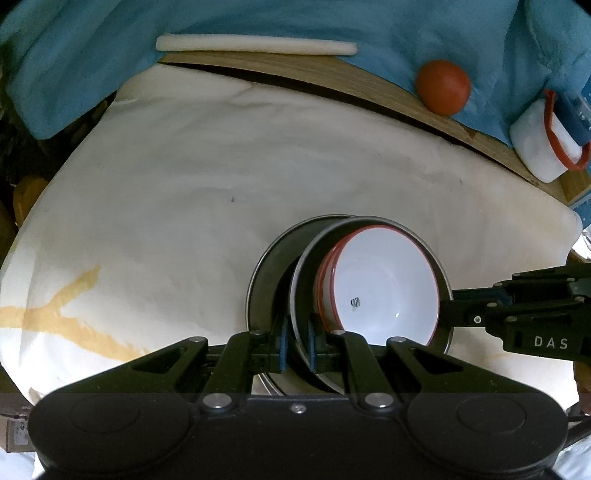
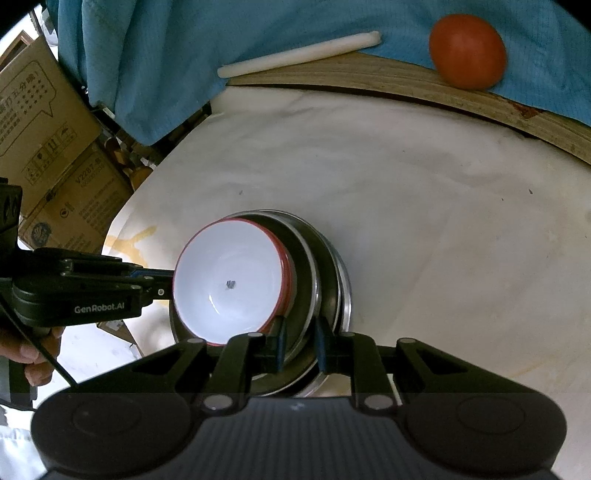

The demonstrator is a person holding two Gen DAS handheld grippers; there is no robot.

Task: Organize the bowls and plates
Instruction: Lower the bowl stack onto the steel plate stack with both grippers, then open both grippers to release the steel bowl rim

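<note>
On the cloth (image 1: 184, 177), near its front edge: we are holding a tilted stack, a white bowl (image 1: 384, 288) nested in a steel plate (image 1: 306, 273), with a second steel plate (image 1: 266, 280) underneath.
Left gripper (image 1: 295, 338): we are clamping its blue pads on the near rim of the upper plate.
Right gripper (image 2: 299, 341): we are pinching the plate rims on the bowl's other side; it looks like more than one rim, though we cannot tell how many.
Stack pose: the upper plate is leaning up off the lower one, and the bowl is tipping with it.
Risk, slip: we are gripping thin, smooth metal edges, so a rim may be sliding out of the pads if either hand twists.
Risk, bowl: nothing is holding the bowl itself; if we are tilting further, it could slide out of the plate and roll over the cloth.
Risk, uneven lift: two hands pulling at different rates could be prying the plates apart and dropping the lower one.
Bowl: glossy white, round and deep, red rim, small dark mark at its centre.
Plates: dark, shiny steel, shallow, with thin bright rims.
Cloth: pale, matt, creased, with a yellow stain left of the stack.
Behind the stack: a wooden board (image 1: 332, 77) under blue fabric (image 1: 258, 18), carrying a white stick (image 1: 255, 43) and a smooth red ball (image 1: 442, 87).
</note>
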